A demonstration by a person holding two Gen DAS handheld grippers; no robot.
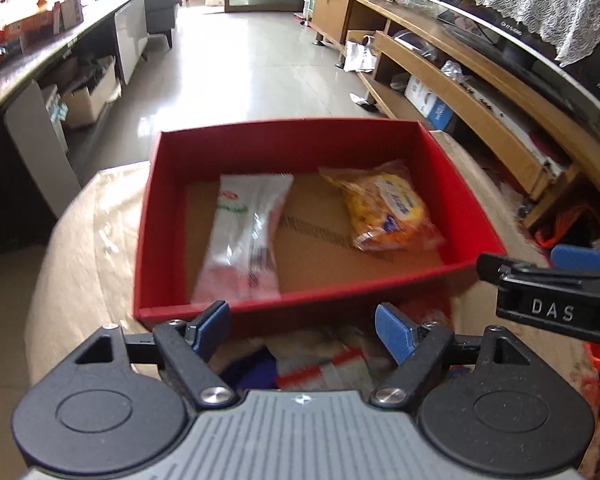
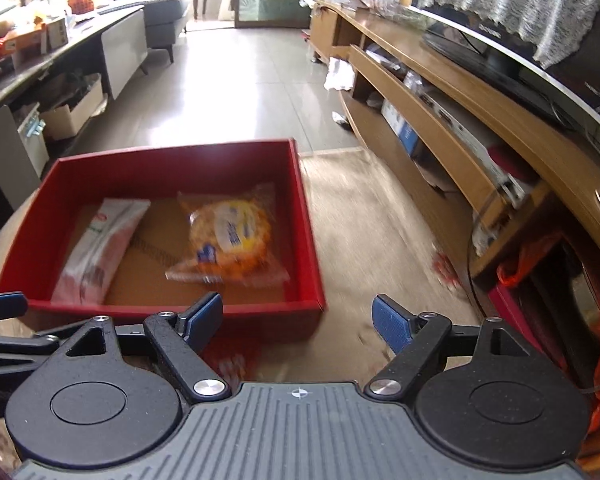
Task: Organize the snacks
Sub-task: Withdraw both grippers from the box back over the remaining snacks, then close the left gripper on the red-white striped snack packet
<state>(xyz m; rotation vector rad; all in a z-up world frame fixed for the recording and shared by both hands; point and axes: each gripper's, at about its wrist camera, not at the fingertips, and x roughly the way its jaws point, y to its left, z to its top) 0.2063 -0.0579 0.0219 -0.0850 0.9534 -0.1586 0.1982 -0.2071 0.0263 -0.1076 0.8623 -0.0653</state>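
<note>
A red box sits on a beige covered table. Inside lie a white and pink snack packet on the left and a yellow-orange snack bag on the right. My left gripper is open and empty, just before the box's near wall, above blurred snack packets. My right gripper is open and empty, near the box's near right corner. The right gripper shows at the right of the left wrist view.
A wooden TV cabinet with a television runs along the right. A long counter with boxes runs along the left. Tiled floor lies beyond the table. Red-orange bags sit low right.
</note>
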